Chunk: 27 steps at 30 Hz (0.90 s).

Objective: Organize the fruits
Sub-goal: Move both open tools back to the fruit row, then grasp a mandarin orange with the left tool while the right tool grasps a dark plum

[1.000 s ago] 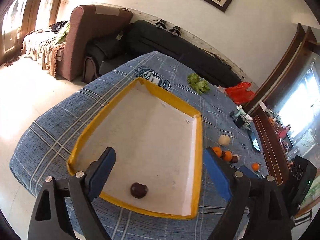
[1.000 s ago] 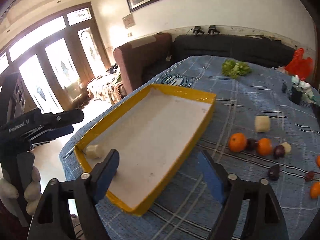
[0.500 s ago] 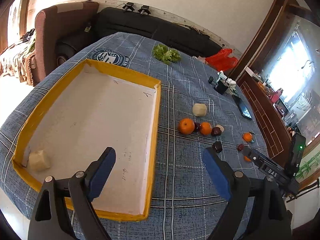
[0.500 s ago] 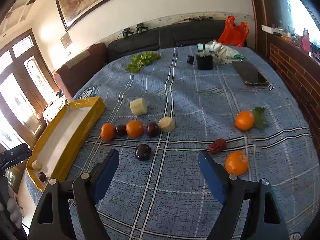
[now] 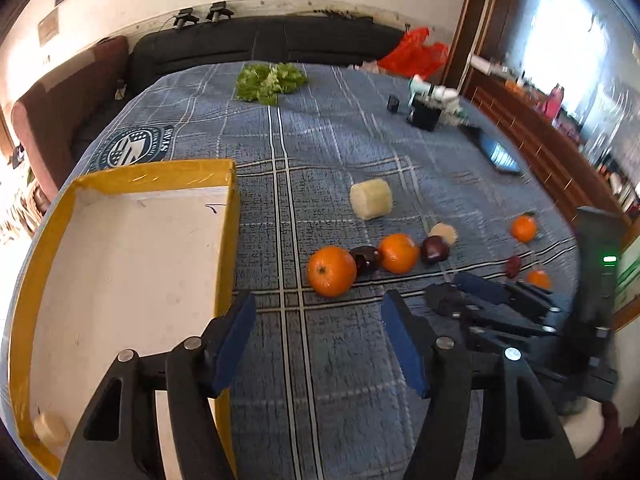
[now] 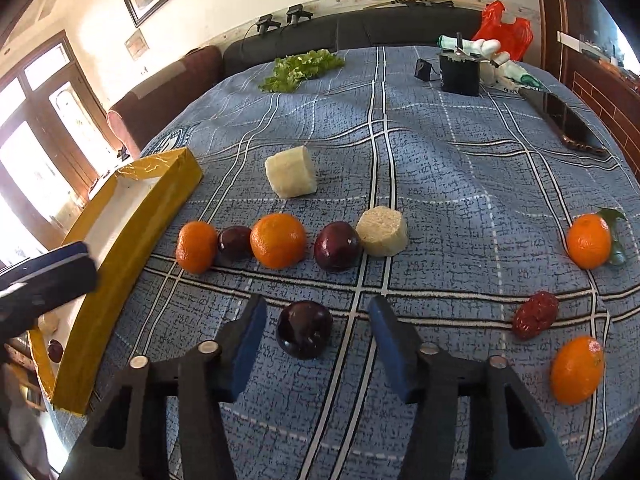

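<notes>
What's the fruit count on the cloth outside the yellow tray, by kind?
Oranges: 4
Dark plums: 3
Pale cut chunks: 2
Red date: 1
Total: 10

plum [image 6: 305, 335]: between the right tool [image 6: 316, 330] jaws, untouched
fruit row [image 6: 277, 241]: beyond it
tray [image 6: 132, 236]: far left

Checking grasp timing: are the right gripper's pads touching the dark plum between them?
Apart. The right wrist view shows cloth on both sides between the closing right gripper pads and the plum.
</notes>
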Motion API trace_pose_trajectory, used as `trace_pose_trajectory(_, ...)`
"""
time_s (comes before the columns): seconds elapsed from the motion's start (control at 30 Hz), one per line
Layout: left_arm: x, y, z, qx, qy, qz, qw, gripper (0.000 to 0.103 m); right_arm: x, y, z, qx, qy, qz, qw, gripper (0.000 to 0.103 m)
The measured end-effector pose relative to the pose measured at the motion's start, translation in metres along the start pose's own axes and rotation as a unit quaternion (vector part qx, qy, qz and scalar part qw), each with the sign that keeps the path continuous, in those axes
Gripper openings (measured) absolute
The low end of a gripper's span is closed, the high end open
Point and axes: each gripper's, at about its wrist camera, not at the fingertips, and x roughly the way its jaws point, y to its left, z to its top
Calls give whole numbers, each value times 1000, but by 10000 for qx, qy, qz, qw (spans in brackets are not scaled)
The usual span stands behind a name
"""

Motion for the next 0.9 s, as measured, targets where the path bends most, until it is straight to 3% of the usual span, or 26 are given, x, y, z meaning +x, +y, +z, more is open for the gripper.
trace_pose_trajectory(0.17,37,-3,15,244,324,177,9990,65,-2,-3,0,98,-50,194,9998,38)
trace_pose_trajectory(0.5,73,-19,19,807,810,36,9934,64,-1,-6,0,195,16,398,9990,38)
trace_pose_trajectory(0.53,74,-20,18,846,837,32,9929,62,-1,-6,0,195,19,406,9990,38)
trace_pose_trajectory(0.57,74,-22,17,893,825,43,9926,45,-1,-6,0,194,20,416,9989,38)
trace_pose_trajectory(0.6,73,-24,16,930,820,95,9922,37,-1,-6,0,195,19,421,9989,38)
trace_pose_trajectory(0.9,51,-26,10,716,536,87,9960,35,-5,0,-2,129,-59,398,9991,31)
